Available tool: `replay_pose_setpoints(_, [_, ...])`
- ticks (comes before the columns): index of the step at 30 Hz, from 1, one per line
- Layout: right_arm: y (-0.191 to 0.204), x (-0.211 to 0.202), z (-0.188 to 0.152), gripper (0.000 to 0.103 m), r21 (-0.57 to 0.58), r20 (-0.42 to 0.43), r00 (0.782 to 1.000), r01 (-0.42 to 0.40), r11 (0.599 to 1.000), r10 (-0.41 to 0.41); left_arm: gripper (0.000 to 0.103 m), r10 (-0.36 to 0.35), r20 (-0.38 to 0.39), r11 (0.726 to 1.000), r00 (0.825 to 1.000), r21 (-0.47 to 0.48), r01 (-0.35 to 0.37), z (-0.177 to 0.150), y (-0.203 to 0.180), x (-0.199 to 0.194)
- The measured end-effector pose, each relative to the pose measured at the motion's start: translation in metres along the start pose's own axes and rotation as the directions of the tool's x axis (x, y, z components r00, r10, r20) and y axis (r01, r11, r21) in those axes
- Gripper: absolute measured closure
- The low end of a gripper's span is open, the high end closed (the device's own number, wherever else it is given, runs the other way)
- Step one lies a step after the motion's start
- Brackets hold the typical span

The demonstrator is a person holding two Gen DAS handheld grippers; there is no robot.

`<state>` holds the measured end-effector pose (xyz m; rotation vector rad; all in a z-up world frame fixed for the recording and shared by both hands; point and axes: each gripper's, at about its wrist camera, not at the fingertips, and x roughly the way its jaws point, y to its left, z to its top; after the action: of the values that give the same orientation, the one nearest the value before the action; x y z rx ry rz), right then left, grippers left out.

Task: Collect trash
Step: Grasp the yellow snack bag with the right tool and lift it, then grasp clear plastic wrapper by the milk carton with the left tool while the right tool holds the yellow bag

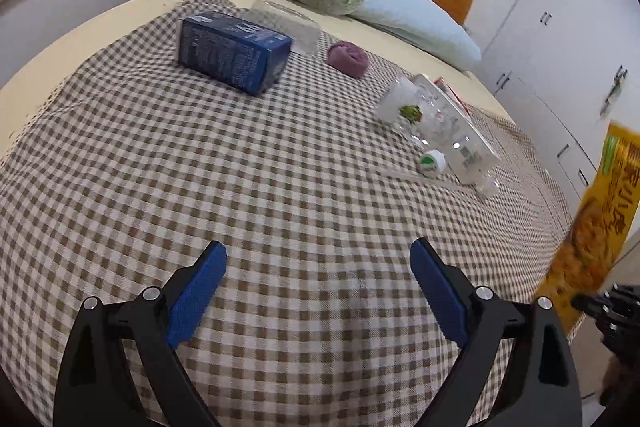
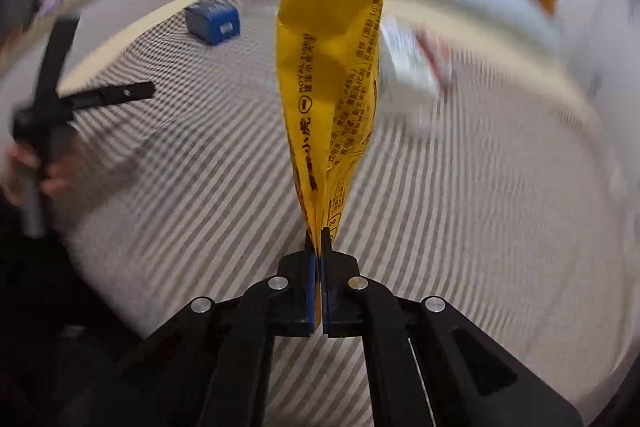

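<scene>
Right wrist view: right tongs (image 2: 319, 247) were clamped shut on yellow snack bag (image 2: 332, 67), held upright. Left tongs (image 1: 318, 283) were spread wide above checkered bedcover (image 1: 280, 187), nothing gripped.

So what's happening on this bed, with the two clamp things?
A person is clearing trash off the bed with a hand-held gripper in each hand. The right gripper is shut on a yellow snack bag, held up off the checkered cloth. The left gripper is open and empty above the cloth. A blue box, a clear plastic bottle and a purple bundle lie uncollected.
</scene>
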<state>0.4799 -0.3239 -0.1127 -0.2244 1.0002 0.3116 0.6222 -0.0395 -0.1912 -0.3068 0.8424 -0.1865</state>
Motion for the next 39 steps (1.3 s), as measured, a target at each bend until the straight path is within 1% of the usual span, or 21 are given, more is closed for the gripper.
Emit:
replay_pose_setpoints(2, [-0.024, 0.001, -0.001, 0.101, 0.132, -0.092, 0.995, -0.032, 0.991, 0.045, 0.013, 0.003, -0.008, 1.0, 1.0, 0.018, -0.003, -0.003, -0.006, 0.002])
replay_pose_setpoints(4, [-0.038, 0.006, -0.001, 0.101, 0.227, -0.109, 0.989, -0.078, 0.971, 0.105, 0.013, 0.006, -0.014, 0.999, 1.0, 0.032, -0.006, -0.004, -0.01, 0.004])
replay_pose_setpoints(7, [-0.039, 0.022, -0.006, 0.099, 0.252, -0.099, 0.995, -0.004, 0.968, 0.03, 0.013, 0.015, -0.026, 0.998, 1.0, 0.055, -0.013, -0.007, -0.017, 0.008])
replay_pose_setpoints(8, [-0.039, 0.028, -0.005, 0.094, 0.268, -0.079, 0.997, 0.0, 0.963, 0.022, 0.013, 0.018, -0.03, 0.998, 0.999, 0.063, -0.016, -0.009, -0.019, 0.009])
replay_pose_setpoints(9, [-0.034, 0.036, -0.002, 0.084, 0.284, -0.07, 0.998, 0.018, 0.959, 0.002, 0.013, 0.021, -0.034, 0.997, 0.999, 0.071, -0.019, -0.01, -0.02, 0.01])
replay_pose_setpoints(12, [-0.038, 0.058, -0.005, 0.075, 0.335, -0.049, 0.995, 0.094, 0.938, -0.082, 0.013, 0.021, -0.041, 0.996, 0.999, 0.086, -0.018, -0.011, -0.022, 0.011])
replay_pose_setpoints(15, [-0.047, 0.068, -0.006, 0.077, 0.445, 0.043, 0.993, 0.08, 0.892, -0.111, 0.013, 0.029, -0.037, 0.996, 0.999, 0.085, -0.026, -0.009, -0.02, 0.012])
replay_pose_setpoints(17, [-0.048, 0.071, -0.01, 0.088, 0.473, 0.075, 0.99, 0.072, 0.878, -0.122, 0.013, 0.025, -0.041, 0.997, 0.999, 0.07, -0.023, -0.008, -0.017, 0.012])
replay_pose_setpoints(20, [-0.053, 0.07, -0.016, 0.088, 0.505, 0.115, 0.982, 0.071, 0.86, -0.149, 0.013, 0.022, -0.047, 0.998, 0.999, 0.058, -0.019, -0.007, -0.015, 0.012])
replay_pose_setpoints(22, [-0.055, 0.07, -0.012, 0.084, 0.514, 0.146, 0.966, 0.108, 0.851, -0.211, 0.013, 0.03, -0.043, 0.997, 0.999, 0.067, -0.027, -0.007, -0.015, 0.012])
replay_pose_setpoints(24, [-0.058, 0.069, -0.008, 0.084, 0.507, 0.193, 0.946, 0.13, 0.852, -0.259, 0.013, 0.034, -0.042, 0.997, 0.999, 0.071, -0.031, -0.008, -0.015, 0.012])
replay_pose_setpoints(25, [-0.06, 0.072, -0.01, 0.087, 0.498, 0.201, 0.938, 0.15, 0.854, -0.282, 0.013, 0.037, -0.043, 0.997, 0.998, 0.073, -0.034, -0.008, -0.015, 0.012])
replay_pose_setpoints(26, [-0.064, 0.074, -0.014, 0.102, 0.496, 0.211, 0.931, 0.16, 0.853, -0.297, 0.013, 0.04, -0.043, 0.996, 0.998, 0.076, -0.037, -0.008, -0.015, 0.012])
replay_pose_setpoints(28, [-0.065, 0.075, -0.015, 0.102, 0.493, 0.214, 0.907, 0.222, 0.842, -0.364, 0.013, 0.053, -0.034, 0.995, 0.998, 0.084, -0.05, -0.009, -0.016, 0.012])
replay_pose_setpoints(30, [-0.083, 0.079, -0.016, 0.102, 0.485, 0.206, 0.873, 0.301, 0.821, -0.442, 0.013, 0.052, -0.02, 0.995, 0.998, 0.082, -0.05, -0.009, -0.017, 0.01])
replay_pose_setpoints(31, [-0.091, 0.076, -0.02, 0.102, 0.484, 0.198, 0.845, 0.357, 0.799, -0.498, 0.013, 0.044, -0.017, 0.996, 0.999, 0.08, -0.043, -0.009, -0.017, 0.009])
replay_pose_setpoints(34, [-0.132, 0.079, -0.034, 0.102, 0.494, 0.134, 0.802, 0.455, 0.741, -0.582, 0.013, 0.04, 0.019, 0.994, 0.999, 0.101, -0.041, -0.011, -0.024, 0.003])
replay_pose_setpoints(35, [-0.149, 0.085, -0.041, 0.102, 0.487, 0.101, 0.805, 0.473, 0.734, -0.585, 0.013, 0.043, 0.045, 0.992, 0.998, 0.12, -0.048, -0.012, -0.029, 0.001])
replay_pose_setpoints(37, [-0.175, 0.085, -0.053, 0.102, 0.536, 0.097, 0.826, 0.426, 0.729, -0.555, 0.013, 0.02, 0.096, 0.981, 0.995, 0.192, -0.038, -0.016, -0.049, -0.003])
replay_pose_setpoints(38, [-0.182, 0.08, -0.056, 0.102, 0.536, 0.106, 0.819, 0.431, 0.726, -0.564, 0.013, 0.002, 0.104, 0.977, 0.995, 0.211, -0.024, -0.017, -0.056, -0.004])
replay_pose_setpoints(39, [-0.184, 0.076, -0.056, 0.102, 0.507, 0.11, 0.788, 0.479, 0.716, -0.606, 0.013, -0.036, 0.107, 0.976, 0.994, 0.218, 0.012, -0.017, -0.07, -0.005])
